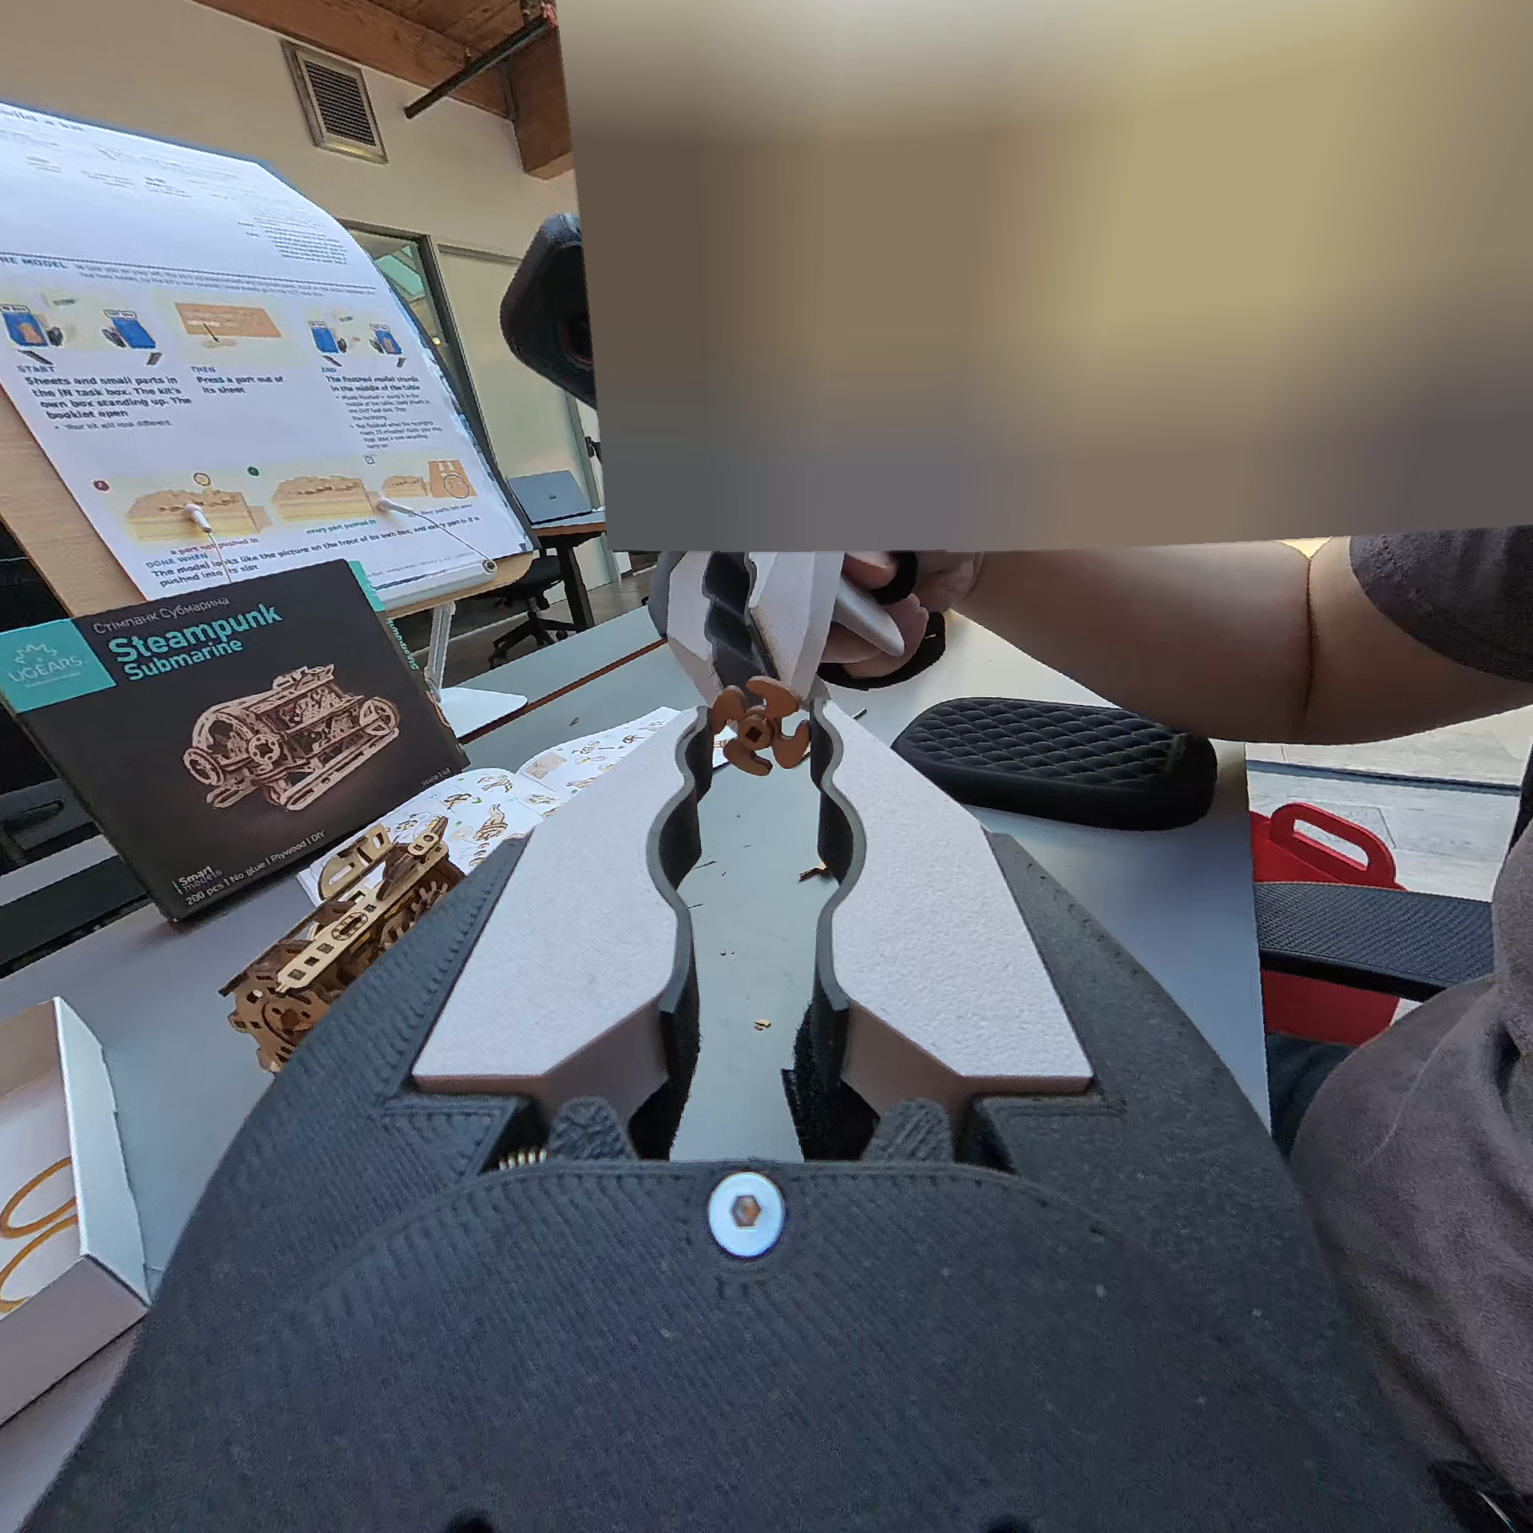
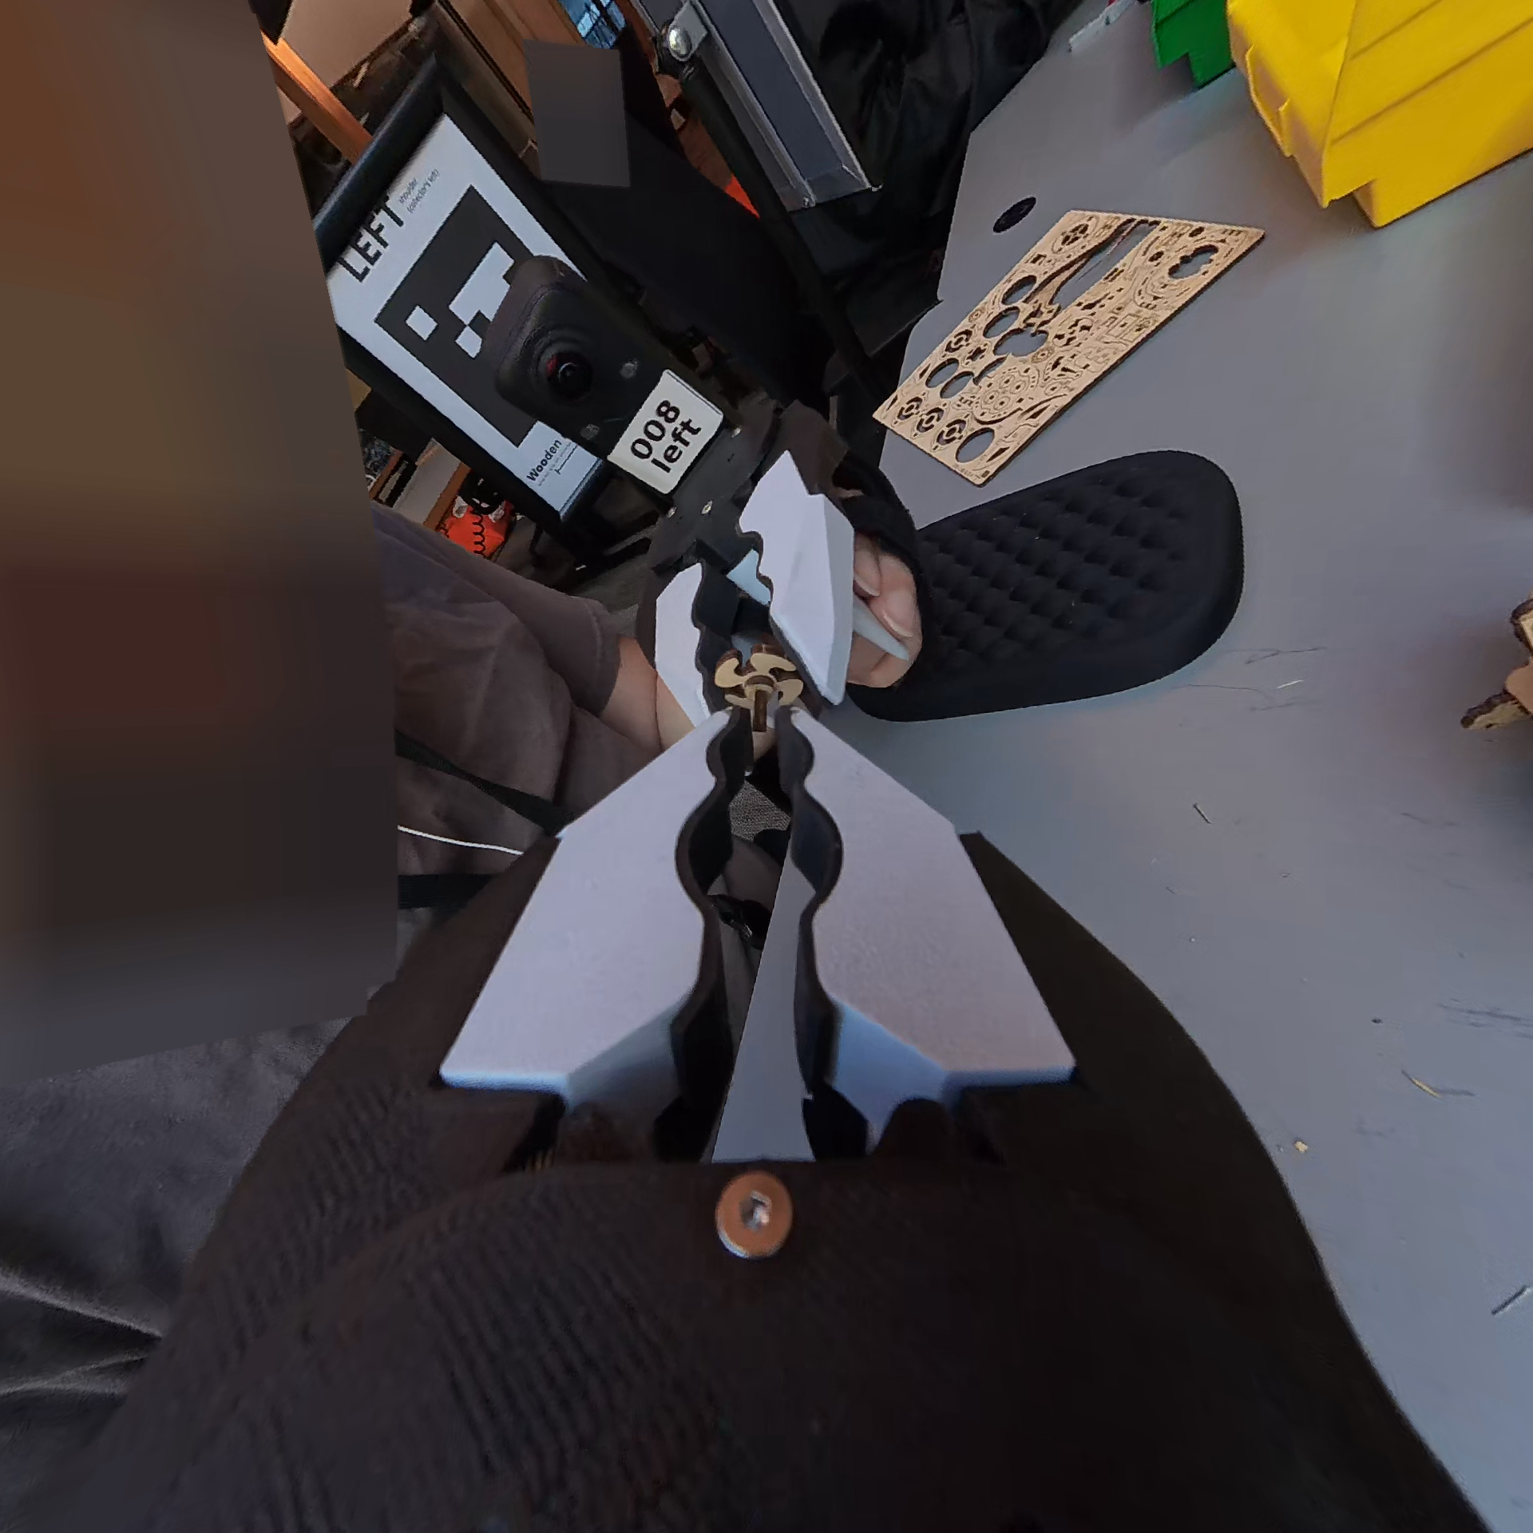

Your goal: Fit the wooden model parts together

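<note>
A small wooden propeller-shaped part (image 1: 759, 728) with a square centre hole is held in the air over the grey table (image 1: 1120, 871). My left gripper (image 1: 763, 720) is shut on its edges. In the right wrist view, my right gripper (image 2: 756, 723) is shut on a short wooden pin (image 2: 757, 705), whose far end sits at the centre of the propeller part (image 2: 753, 670). The right gripper (image 1: 751, 647) also shows in the left wrist view, coming in from the far side; the pin is hidden there. The left gripper (image 2: 747, 614) shows behind the part in the right wrist view.
A partly built wooden model (image 1: 348, 937) stands to the left, with the kit box (image 1: 232, 730), an open booklet (image 1: 531, 780) and a white box (image 1: 50, 1194). A black padded rest (image 2: 1078, 581), a punched wooden sheet (image 2: 1070, 332) and yellow bins (image 2: 1394, 91) are on the table. The partly built wooden model (image 1: 348, 937) sits 15 cm or so from the ends of my left fingers.
</note>
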`<control>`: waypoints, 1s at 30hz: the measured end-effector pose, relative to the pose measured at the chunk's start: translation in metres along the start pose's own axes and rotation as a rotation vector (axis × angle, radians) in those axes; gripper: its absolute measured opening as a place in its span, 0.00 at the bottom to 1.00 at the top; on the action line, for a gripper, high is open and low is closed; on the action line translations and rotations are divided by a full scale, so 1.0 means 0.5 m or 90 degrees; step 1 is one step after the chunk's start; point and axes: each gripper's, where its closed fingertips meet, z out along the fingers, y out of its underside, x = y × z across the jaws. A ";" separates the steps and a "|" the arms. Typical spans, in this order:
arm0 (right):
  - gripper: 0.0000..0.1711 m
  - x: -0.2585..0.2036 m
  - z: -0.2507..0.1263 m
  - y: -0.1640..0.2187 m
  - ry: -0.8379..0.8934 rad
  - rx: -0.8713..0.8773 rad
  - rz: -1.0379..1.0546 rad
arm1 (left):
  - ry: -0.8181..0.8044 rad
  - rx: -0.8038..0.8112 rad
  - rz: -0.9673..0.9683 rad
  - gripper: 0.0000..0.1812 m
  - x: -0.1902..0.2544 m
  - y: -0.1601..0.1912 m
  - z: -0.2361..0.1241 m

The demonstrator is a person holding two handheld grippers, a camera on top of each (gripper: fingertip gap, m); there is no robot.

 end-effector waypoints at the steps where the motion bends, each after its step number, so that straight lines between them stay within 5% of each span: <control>1: 0.01 -0.005 -0.001 0.001 -0.008 0.006 -0.011 | 0.005 0.001 -0.002 0.11 0.002 0.000 0.002; 9: 0.01 0.002 -0.056 0.037 -0.017 0.081 -0.028 | 0.046 0.011 -0.067 0.22 0.017 0.004 0.020; 20: 0.01 0.227 -0.240 0.102 0.095 0.116 0.056 | 0.004 -0.031 -0.128 0.20 -0.025 0.056 -0.012; 24: 0.01 0.283 -0.257 0.078 0.176 0.170 0.123 | -0.017 -0.051 -0.120 0.20 -0.037 0.058 -0.015; 30: 0.01 0.304 -0.247 0.092 0.443 0.151 0.096 | -0.046 -0.071 -0.105 0.19 -0.054 0.056 -0.018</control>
